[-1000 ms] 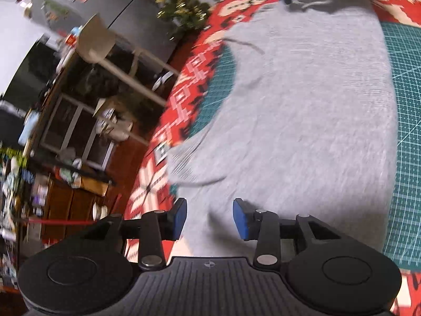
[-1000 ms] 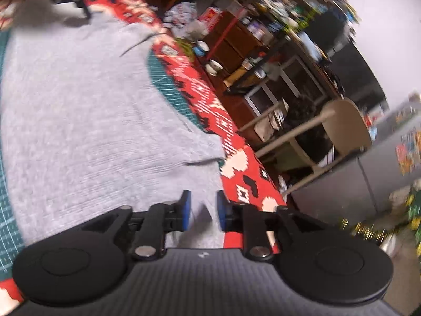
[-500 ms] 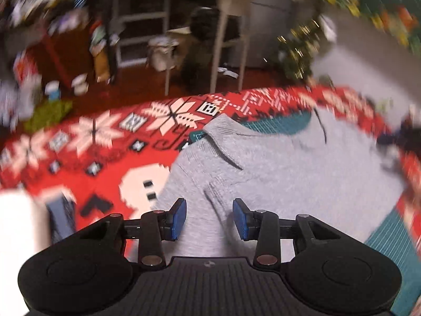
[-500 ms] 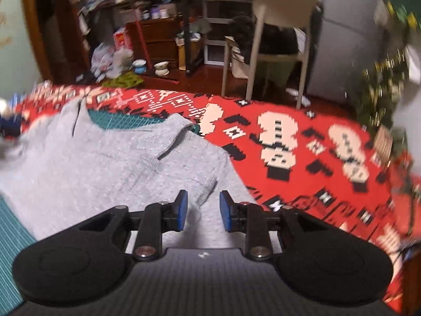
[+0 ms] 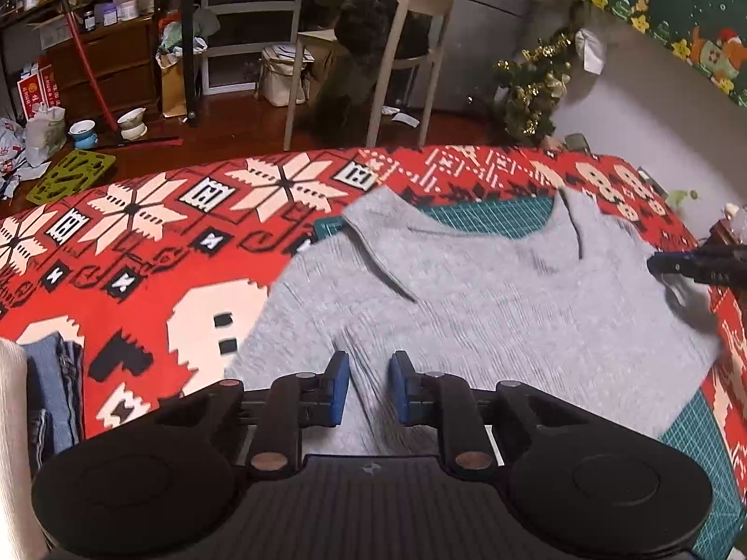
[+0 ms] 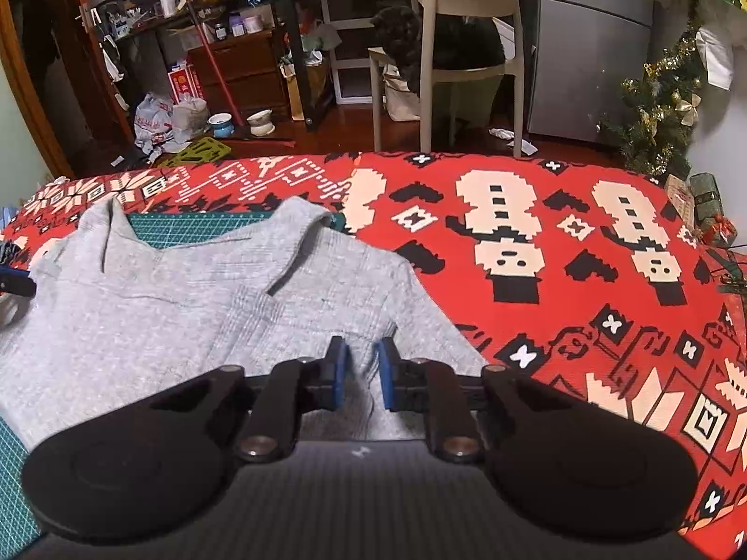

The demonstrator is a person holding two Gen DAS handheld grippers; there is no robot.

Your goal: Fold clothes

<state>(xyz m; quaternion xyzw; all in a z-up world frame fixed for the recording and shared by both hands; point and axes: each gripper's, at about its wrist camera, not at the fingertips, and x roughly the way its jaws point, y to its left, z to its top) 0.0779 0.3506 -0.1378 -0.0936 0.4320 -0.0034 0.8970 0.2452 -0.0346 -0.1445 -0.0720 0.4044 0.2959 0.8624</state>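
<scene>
grey sweater (image 5: pixel 490 308) on a red snowflake-patterned cloth (image 5: pixel 140 252), green gridded mat (image 5: pixel 495 217)

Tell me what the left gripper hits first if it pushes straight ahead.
Most likely the grey sweater: the left gripper is open just above its fabric, pointing toward the collar. Height is unclear.

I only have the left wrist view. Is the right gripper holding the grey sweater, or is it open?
Observer: Open. In the right wrist view the right gripper has its blue pads apart above the grey sweater, with nothing pinched.
Operator: Which part of the sweater is it over?
Observer: The side edge. Just past it the red patterned cloth begins. The green mat shows only up at the neckline.
Operator: Anything out on that side?
Observer: A small green wrapped box sits by the cloth's far right edge.
</scene>
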